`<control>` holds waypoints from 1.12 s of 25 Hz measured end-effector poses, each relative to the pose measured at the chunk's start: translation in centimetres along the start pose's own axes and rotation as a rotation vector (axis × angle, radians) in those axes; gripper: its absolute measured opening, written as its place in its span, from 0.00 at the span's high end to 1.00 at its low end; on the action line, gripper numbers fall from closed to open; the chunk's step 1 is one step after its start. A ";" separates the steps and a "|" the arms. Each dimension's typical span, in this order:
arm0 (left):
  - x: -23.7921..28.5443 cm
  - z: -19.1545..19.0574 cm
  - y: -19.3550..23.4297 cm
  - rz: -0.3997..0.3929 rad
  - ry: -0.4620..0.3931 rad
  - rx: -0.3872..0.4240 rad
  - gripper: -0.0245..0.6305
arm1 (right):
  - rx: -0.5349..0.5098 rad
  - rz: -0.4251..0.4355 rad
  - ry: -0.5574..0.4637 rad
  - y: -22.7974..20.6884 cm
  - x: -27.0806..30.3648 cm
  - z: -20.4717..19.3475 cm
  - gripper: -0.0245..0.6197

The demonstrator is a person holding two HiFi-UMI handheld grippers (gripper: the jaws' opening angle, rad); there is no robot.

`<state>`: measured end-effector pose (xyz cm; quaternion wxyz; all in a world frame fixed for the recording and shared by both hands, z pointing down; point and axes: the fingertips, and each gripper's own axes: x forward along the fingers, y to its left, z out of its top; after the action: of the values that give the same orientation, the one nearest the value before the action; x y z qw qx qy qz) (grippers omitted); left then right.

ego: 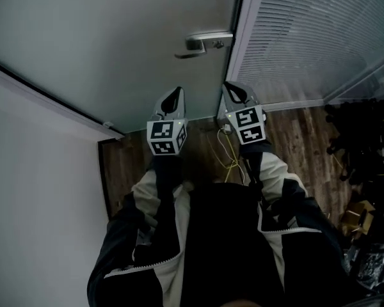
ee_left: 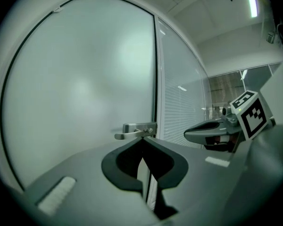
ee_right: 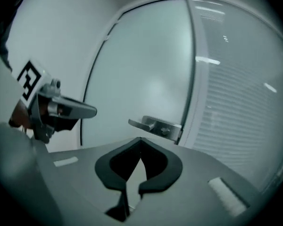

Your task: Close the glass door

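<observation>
Facing the frosted glass door [ego: 102, 37], I hold my left hand-held gripper [ego: 174, 98] and right hand-held gripper [ego: 235, 93] before its silver lever handle [ego: 203, 44]. Both have their jaws pressed together, empty.

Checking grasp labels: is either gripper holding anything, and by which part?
Nothing is held. The left gripper and right gripper both have jaws together and empty. The door handle is ahead of them, untouched.

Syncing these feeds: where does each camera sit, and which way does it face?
Head view: on the person's head, looking steeply down at glass door, left gripper, right gripper, jacket.
Left gripper view: on that gripper, facing the door handle; its shut jaws show.
Right gripper view: likewise, shut jaws, left gripper alongside.
Shared: door handle.
</observation>
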<state>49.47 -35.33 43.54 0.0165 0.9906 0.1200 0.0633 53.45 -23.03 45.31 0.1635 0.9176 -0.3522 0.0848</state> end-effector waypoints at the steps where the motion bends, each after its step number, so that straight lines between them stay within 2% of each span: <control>1: 0.4 -0.1 -0.7 -0.008 -0.001 0.001 0.96 | 0.080 -0.015 -0.018 -0.7 -0.9 -0.4 0.95; 4: 1.6 -0.7 -3.2 -0.035 0.009 0.001 0.96 | 0.217 -0.047 -0.032 -2.6 -3.0 -2.0 0.96; 7: 2.7 -1.0 -5.4 -0.061 0.018 0.001 0.96 | 0.281 -0.056 -0.035 -3.8 -4.4 -2.6 0.96; 17: 3.9 -0.9 -7.6 -0.064 0.018 0.004 0.96 | 0.233 -0.086 -0.022 -5.1 -5.8 -2.6 0.96; 28: 3.1 -0.6 -7.5 -0.025 0.009 0.011 0.96 | 0.203 -0.057 -0.030 -4.8 -6.2 -2.1 0.96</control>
<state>50.67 -27.31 44.11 0.0112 0.9888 0.1327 0.0670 52.01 -15.12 44.44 0.0668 0.9403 -0.3178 0.1015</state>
